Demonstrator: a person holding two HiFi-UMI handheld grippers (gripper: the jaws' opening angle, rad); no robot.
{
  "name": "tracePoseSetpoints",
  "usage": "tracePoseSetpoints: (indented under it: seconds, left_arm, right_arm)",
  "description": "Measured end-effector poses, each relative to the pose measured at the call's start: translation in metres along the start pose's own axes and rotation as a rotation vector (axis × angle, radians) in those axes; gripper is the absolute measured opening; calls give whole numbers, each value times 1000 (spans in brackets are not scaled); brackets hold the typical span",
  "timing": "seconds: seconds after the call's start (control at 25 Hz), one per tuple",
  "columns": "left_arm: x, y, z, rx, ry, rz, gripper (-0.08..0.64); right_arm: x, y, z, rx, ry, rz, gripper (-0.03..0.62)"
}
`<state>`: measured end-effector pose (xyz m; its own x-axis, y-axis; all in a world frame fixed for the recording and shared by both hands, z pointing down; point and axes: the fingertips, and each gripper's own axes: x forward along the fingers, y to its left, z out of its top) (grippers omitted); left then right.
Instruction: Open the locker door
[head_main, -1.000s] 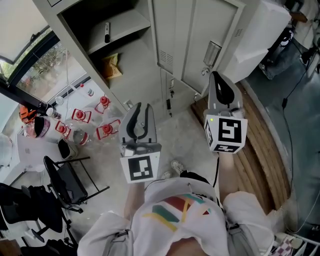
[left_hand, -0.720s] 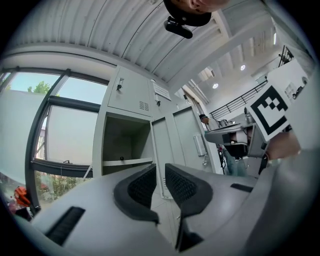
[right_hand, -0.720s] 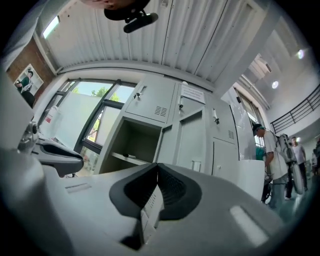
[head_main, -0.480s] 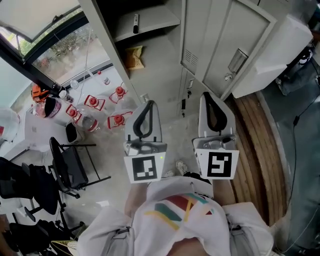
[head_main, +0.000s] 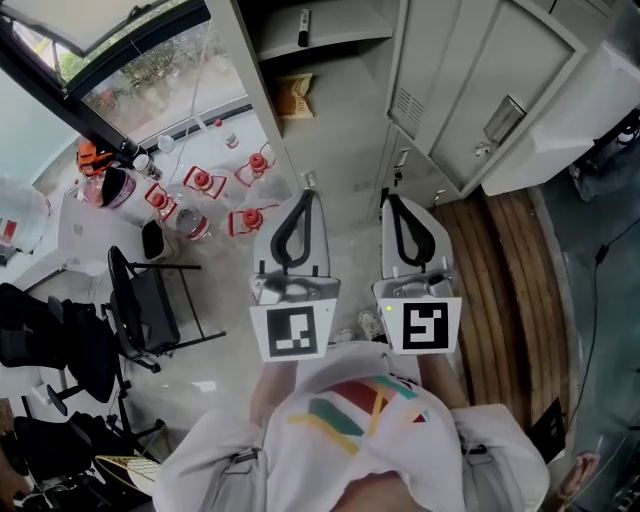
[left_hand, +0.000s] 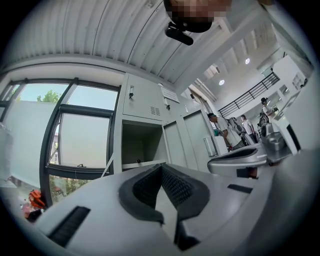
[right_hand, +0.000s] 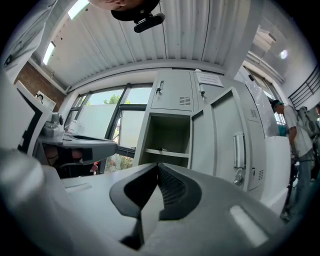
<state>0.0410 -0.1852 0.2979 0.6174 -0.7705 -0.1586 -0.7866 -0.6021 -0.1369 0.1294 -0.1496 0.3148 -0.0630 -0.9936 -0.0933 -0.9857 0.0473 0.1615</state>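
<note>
**Door hangs open, both grippers clenched on nothing**

The locker (head_main: 255, 110) fills the space ahead of the fingertips, with its upper compartment open to view. The locker door (right_hand: 222, 145) stands swung out, beyond and to the right of the right gripper (head_main: 393, 200), so the job looks done or very nearly so. Nothing touches the door. Both tools are well short of it, held side by side close to the person's chest. That is probably a resting pose, since no pull seems needed now. The left gripper (head_main: 305, 198) points towards the open compartment, and the right one towards the door's free edge. Each pair of fingers (right_hand: 172, 187) is pressed together with nothing between them. Past the tips, a shelf (head_main: 330, 40) carries a small dark stick-like thing (head_main: 303, 27), and a yellow bag (head_main: 294, 95) lies below it. The door's handle (right_hand: 239, 150) sits farthest right of the fingers.
</note>
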Motion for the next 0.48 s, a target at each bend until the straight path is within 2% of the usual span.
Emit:
tracePoseSetpoints:
  seconds: [0.24,0.48]
  left_arm:
    - [-5,4,-3,-5,12,8,14]
    - [-4,9,-5,-4,18,8,14]
  right_arm:
    - [2,11,-5,13,6,23,5]
    - [4,10,-6,25,16,11,5]
